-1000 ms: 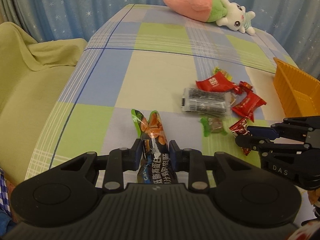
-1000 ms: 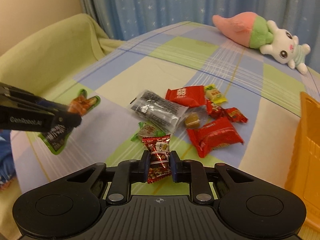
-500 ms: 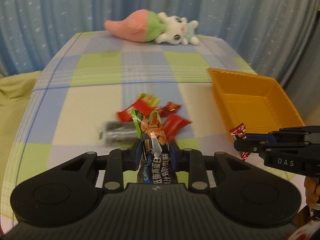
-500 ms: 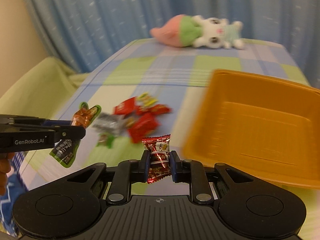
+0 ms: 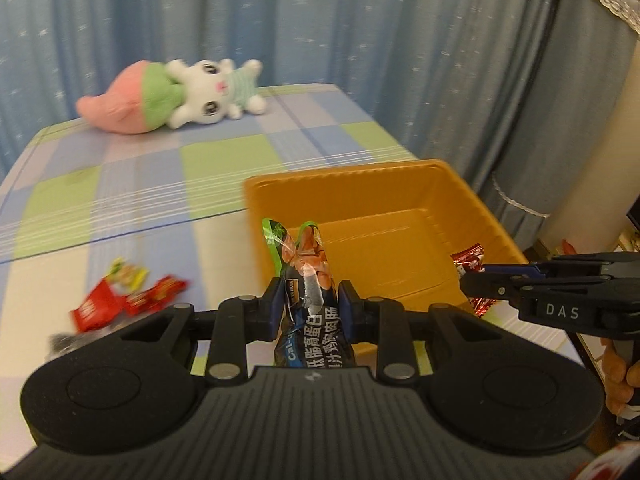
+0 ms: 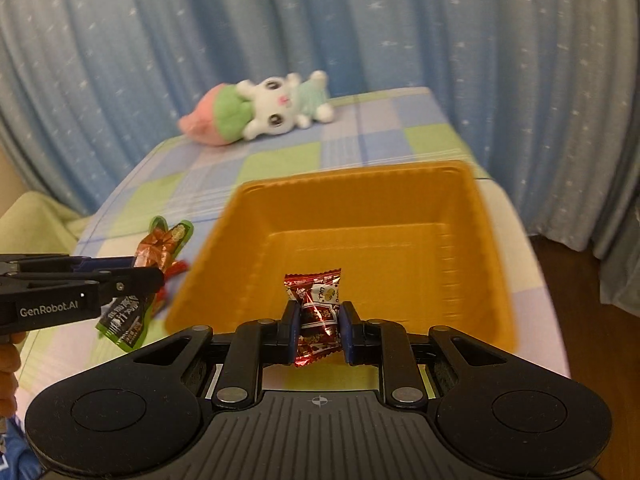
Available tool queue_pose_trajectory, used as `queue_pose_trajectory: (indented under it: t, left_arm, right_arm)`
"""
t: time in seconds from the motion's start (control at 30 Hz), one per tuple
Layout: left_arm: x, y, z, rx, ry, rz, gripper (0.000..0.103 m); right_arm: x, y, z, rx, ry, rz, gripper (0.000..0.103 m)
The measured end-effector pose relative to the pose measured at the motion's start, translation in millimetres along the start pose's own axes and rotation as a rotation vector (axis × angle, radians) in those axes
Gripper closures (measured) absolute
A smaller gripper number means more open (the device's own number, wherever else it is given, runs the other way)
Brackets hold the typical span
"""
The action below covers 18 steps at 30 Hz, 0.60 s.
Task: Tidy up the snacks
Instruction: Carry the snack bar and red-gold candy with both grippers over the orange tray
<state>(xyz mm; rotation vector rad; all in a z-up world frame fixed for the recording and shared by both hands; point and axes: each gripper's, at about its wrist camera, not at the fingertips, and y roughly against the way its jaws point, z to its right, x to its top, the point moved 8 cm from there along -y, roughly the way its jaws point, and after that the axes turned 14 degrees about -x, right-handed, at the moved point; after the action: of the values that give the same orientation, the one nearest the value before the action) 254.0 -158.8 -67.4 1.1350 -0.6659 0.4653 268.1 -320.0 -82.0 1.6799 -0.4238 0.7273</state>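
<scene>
Snacks (image 5: 120, 300) lie loose at nine o'clock of the empty orange tray (image 5: 360, 184). The left gripper (image 5: 306, 304) clamps a sausage stick pack (image 5: 308, 280); the right gripper (image 6: 319, 320) pinches a red candy (image 6: 316, 304). Both now hang nearer the tray than a second ago.

Both grippers are clamping snack packets, held level in the air.

The left gripper (image 5: 307, 308) is pinching a long sausage packet (image 5: 308, 300) upright between its blue-padded fingers (image 5: 273, 307), pointing toward 12 o'clock. The right gripper (image 6: 319, 320) is squeezing a small red candy (image 6: 316, 312) the same way, its jaws closed against the wrapper. In the left wrist view the right gripper is reaching in from 3 o'clock, with bare fingertips (image 5: 618, 376) of the person's hand wrapping its handle.
</scene>
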Motion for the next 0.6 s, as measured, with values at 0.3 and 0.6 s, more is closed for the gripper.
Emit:
queue_pose_trajectory:
  t: [0.3, 0.6]
  left_arm:
    - [16.6, -49.2, 33.3, -0.010, -0.028, -0.032, 0.077]
    - [24.4, -88.1, 44.8, -0.005, -0.024, -0.067, 0.077]
  right_arm:
    - [13.4, -5.3, 42.3, -0.011, -0.050, 0.004, 0.082]
    - [21.6, -21.3, 62.2, -0.013, -0.073, -0.018, 0.081]
